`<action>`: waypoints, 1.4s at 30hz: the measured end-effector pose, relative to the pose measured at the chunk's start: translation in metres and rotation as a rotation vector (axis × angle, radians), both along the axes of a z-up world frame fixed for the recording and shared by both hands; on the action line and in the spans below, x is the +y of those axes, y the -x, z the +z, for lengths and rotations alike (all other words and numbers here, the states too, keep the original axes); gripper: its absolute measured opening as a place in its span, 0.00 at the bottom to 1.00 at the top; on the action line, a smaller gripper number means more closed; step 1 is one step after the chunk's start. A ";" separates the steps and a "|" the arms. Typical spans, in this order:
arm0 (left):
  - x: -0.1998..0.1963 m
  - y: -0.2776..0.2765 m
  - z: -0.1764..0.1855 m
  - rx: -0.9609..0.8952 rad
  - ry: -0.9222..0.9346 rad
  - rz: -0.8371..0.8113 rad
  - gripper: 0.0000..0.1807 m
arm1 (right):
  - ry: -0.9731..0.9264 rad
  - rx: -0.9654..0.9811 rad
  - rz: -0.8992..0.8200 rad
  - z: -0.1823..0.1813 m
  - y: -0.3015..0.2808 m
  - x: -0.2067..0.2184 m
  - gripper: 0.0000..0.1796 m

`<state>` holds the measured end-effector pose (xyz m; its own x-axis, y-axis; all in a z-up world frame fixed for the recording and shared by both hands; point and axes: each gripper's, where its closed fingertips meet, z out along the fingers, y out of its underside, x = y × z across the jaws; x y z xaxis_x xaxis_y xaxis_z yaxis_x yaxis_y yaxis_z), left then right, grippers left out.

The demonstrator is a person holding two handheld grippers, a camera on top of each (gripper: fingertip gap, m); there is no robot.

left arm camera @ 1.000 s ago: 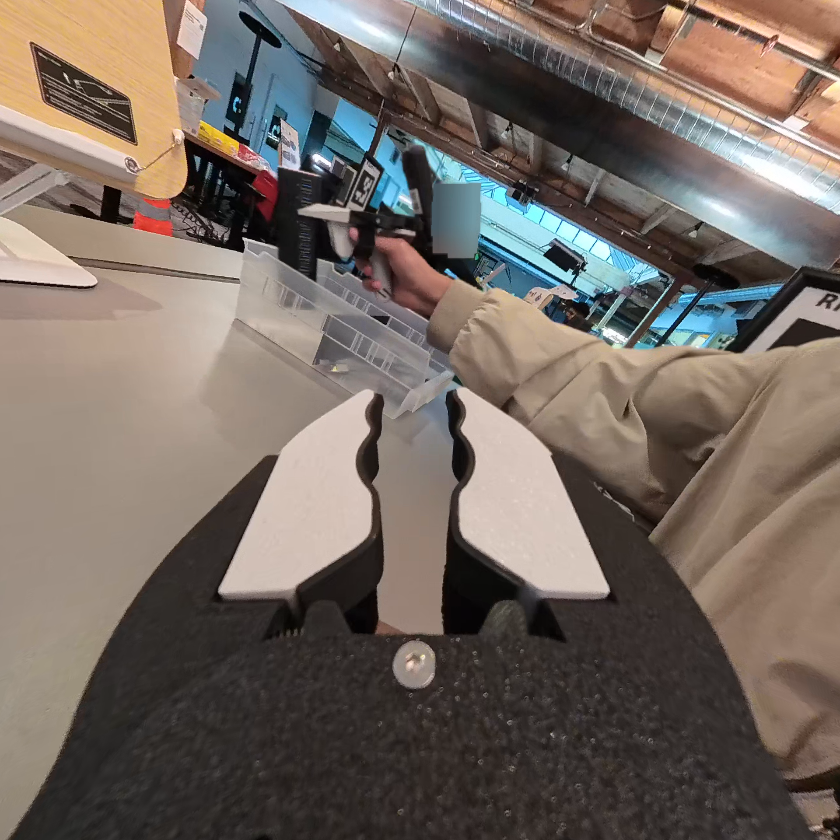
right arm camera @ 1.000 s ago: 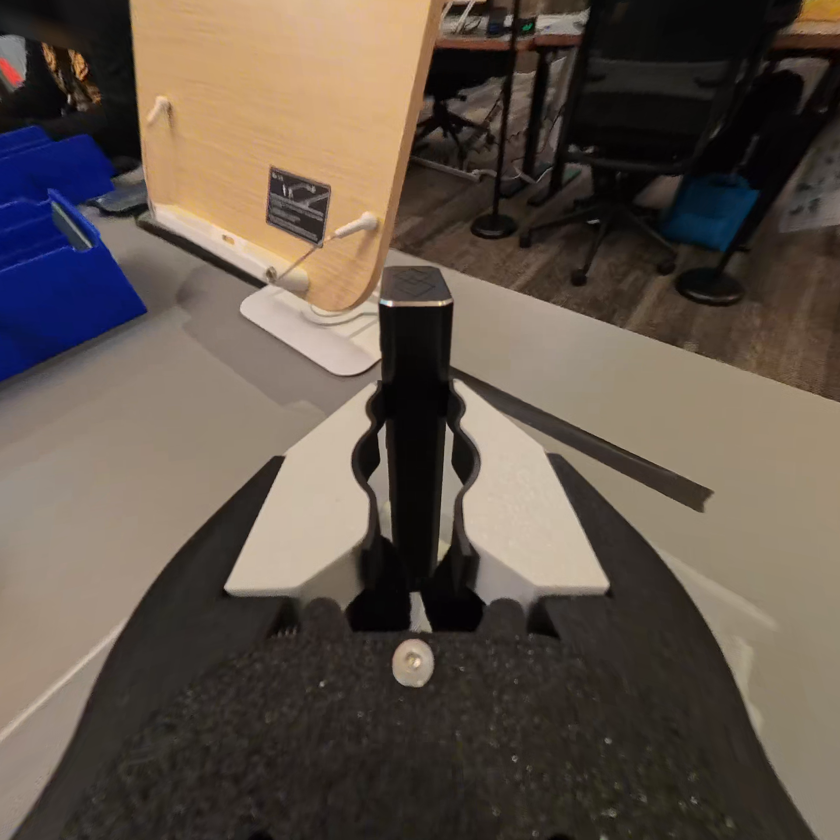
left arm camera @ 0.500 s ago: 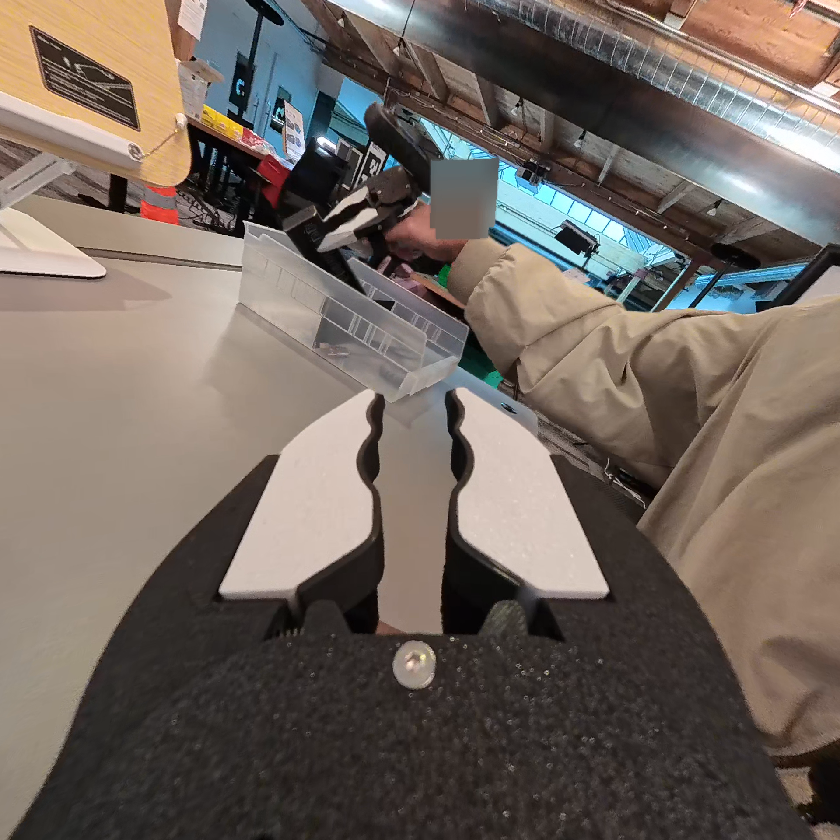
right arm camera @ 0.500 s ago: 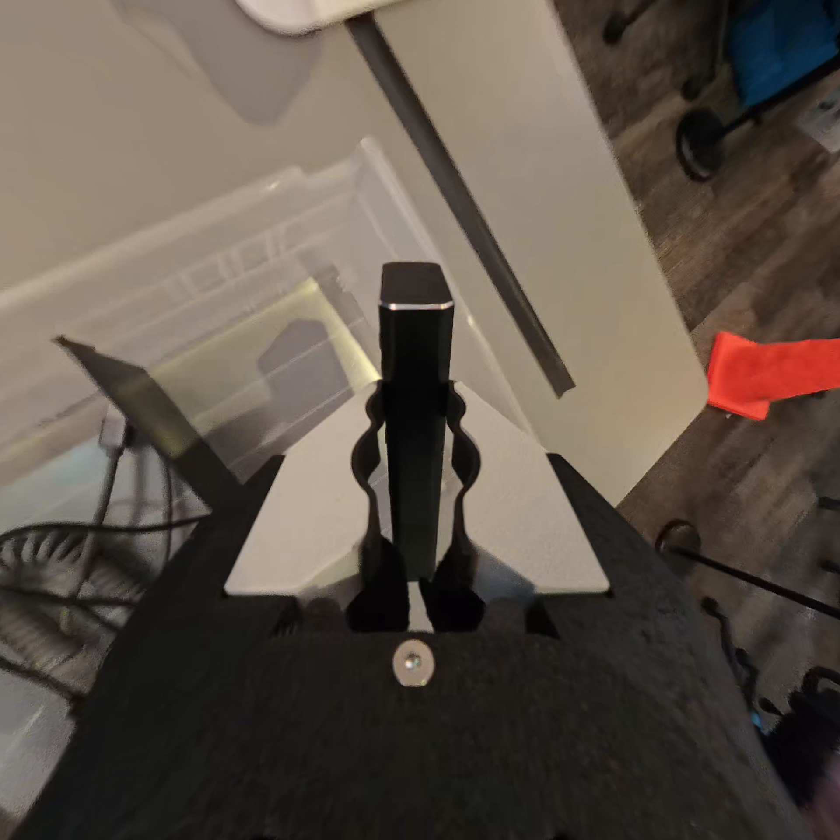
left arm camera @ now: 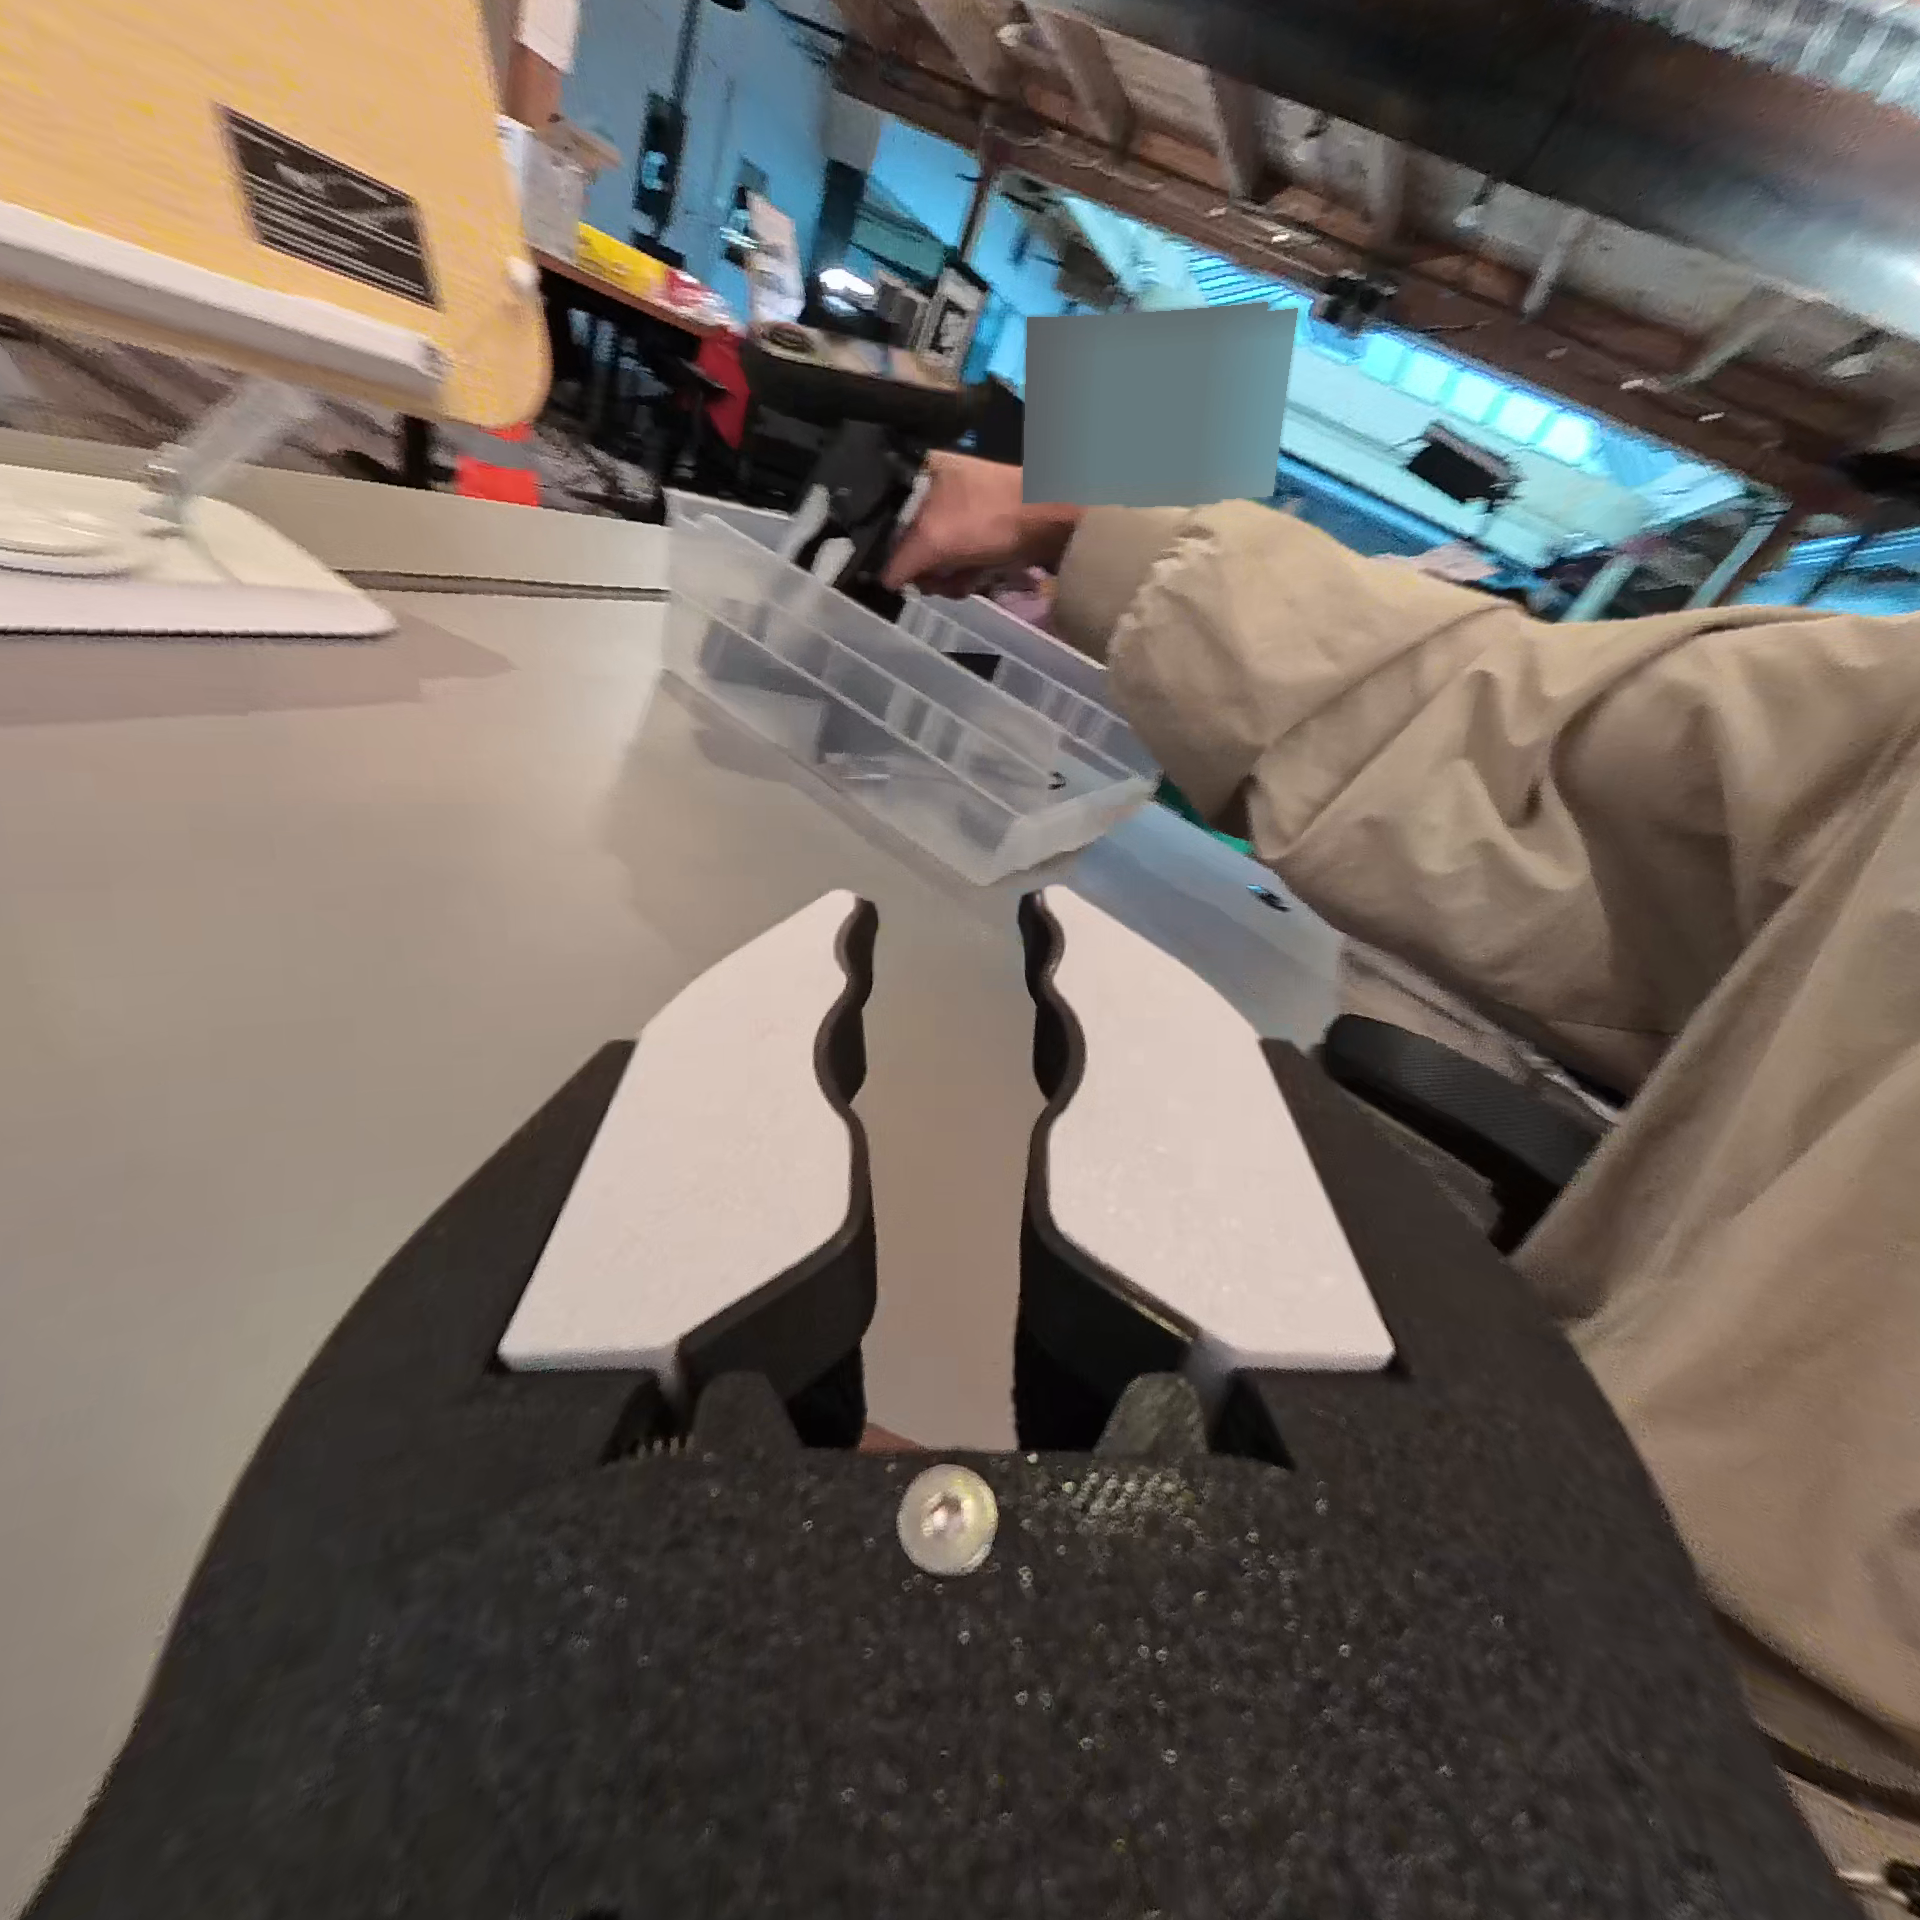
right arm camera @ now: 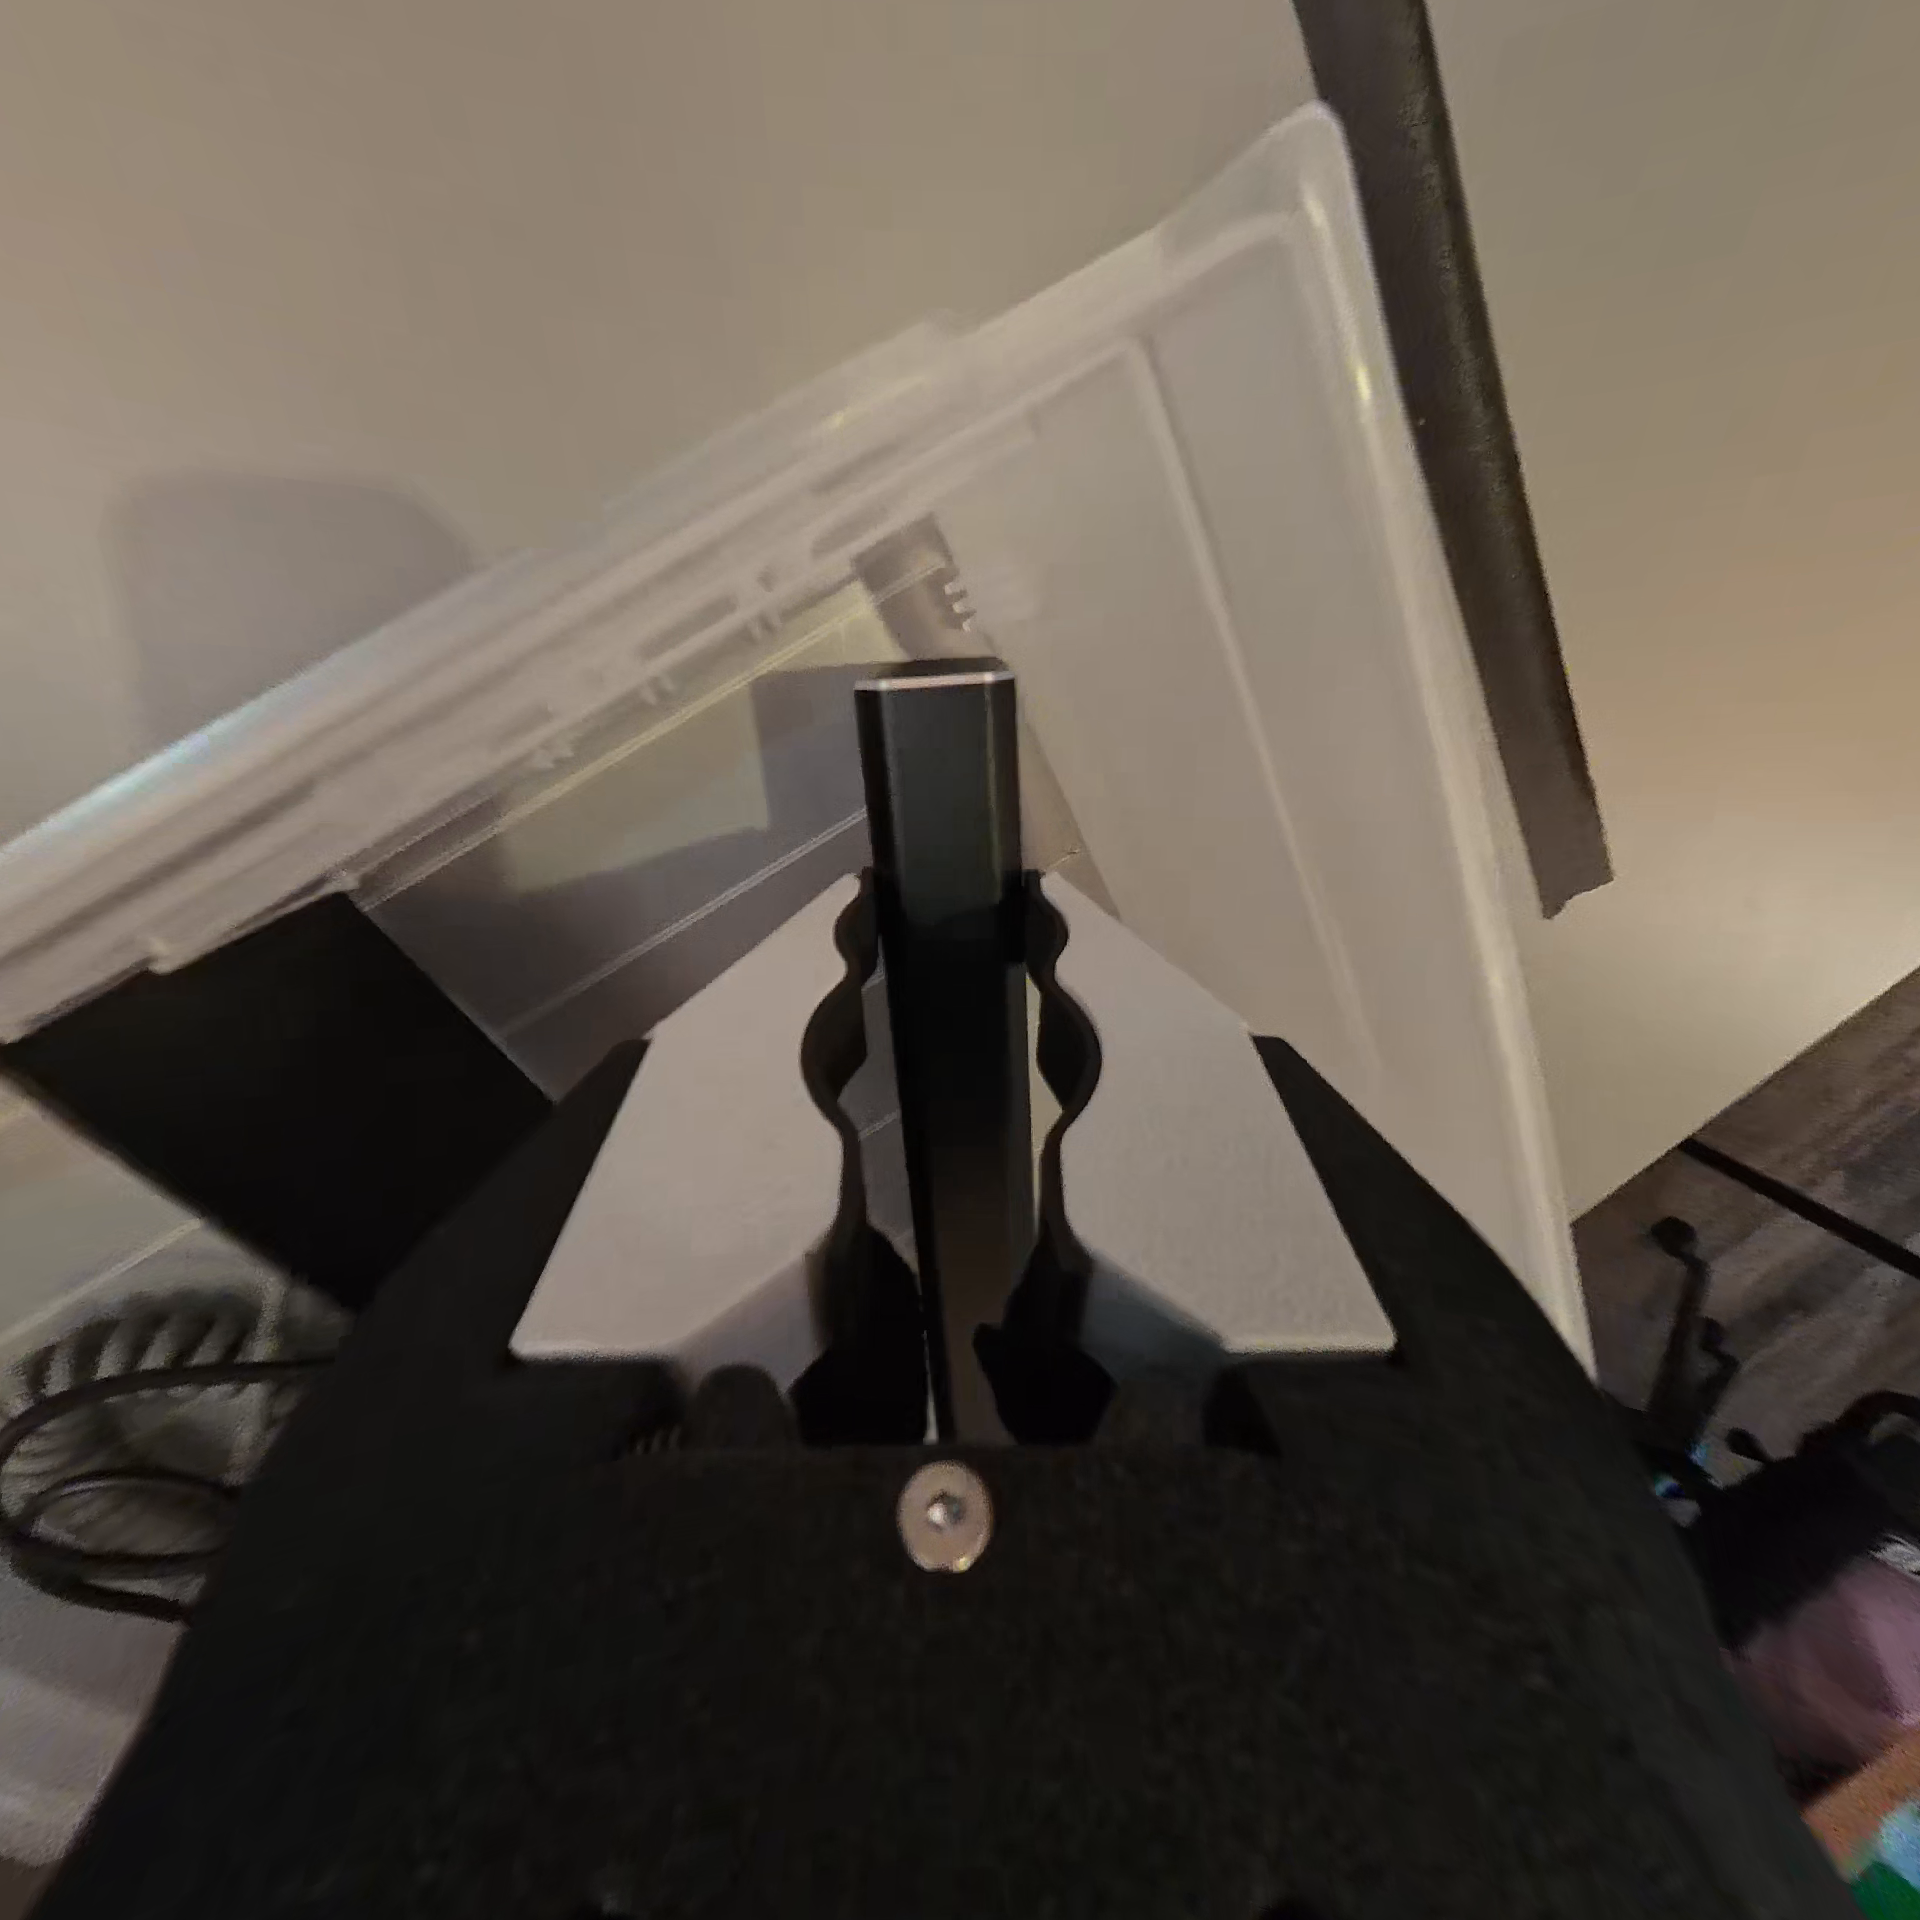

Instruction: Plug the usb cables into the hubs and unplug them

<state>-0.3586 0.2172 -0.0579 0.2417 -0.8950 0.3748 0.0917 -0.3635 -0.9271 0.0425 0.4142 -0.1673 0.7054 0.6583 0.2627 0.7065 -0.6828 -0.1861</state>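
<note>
1. Left wrist view: left gripper (left arm camera: 945,914) hangs low over the grey table (left arm camera: 312,935), its jaws set narrowly apart with nothing between them. Beyond its tips sits a clear plastic bin (left arm camera: 883,707), and a person's hand (left arm camera: 966,530) in a tan sleeve (left arm camera: 1403,748) lowers the right gripper (left arm camera: 831,530) into it. Risk here, on this evidence: the bin looks light and nothing steadies it, so a knock from above could slide or tip it.

2. Right wrist view: right gripper (right arm camera: 951,883) is clamped on a slim black hub (right arm camera: 940,862), which stands out past the fingertips, pointing down into the bin (right arm camera: 1299,623). A silver plug (right arm camera: 920,592) lies just beyond the hub's end, and coiled cables (right arm camera: 114,1455) rest in the bin at lower left. Blur softens the frame, so whether the hub touches the bin floor cannot be told. Likely hazards: the long hub may pivot in the grip if its tip strikes the bin wall, and releasing it on the plug or cables could leave it propped awkwardly.
</note>
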 end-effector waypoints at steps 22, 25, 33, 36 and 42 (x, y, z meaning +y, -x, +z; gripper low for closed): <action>0.071 0.109 -0.052 0.421 -0.032 0.536 0.23 | -0.288 1.109 0.020 0.043 0.335 -0.300 0.19; 0.078 0.135 -0.015 0.360 -0.147 0.607 0.23 | -0.294 1.147 0.024 0.051 0.329 -0.301 0.19; 0.165 0.164 0.027 0.791 -0.645 0.454 0.19 | -0.265 1.074 -0.007 0.033 0.317 -0.299 0.19; 0.222 0.177 0.016 1.077 -0.778 0.378 0.22 | -0.239 1.079 -0.005 0.031 0.320 -0.300 0.19; 0.309 0.203 -0.035 1.734 -1.066 0.126 0.30 | -0.212 1.068 0.023 0.027 0.323 -0.301 0.18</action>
<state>-0.5614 0.5263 -0.0929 -0.2395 -0.5120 -0.8249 -0.9662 0.2087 0.1510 -0.2807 0.1136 -0.1404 0.6252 0.6878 -0.3690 0.1224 -0.5533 -0.8239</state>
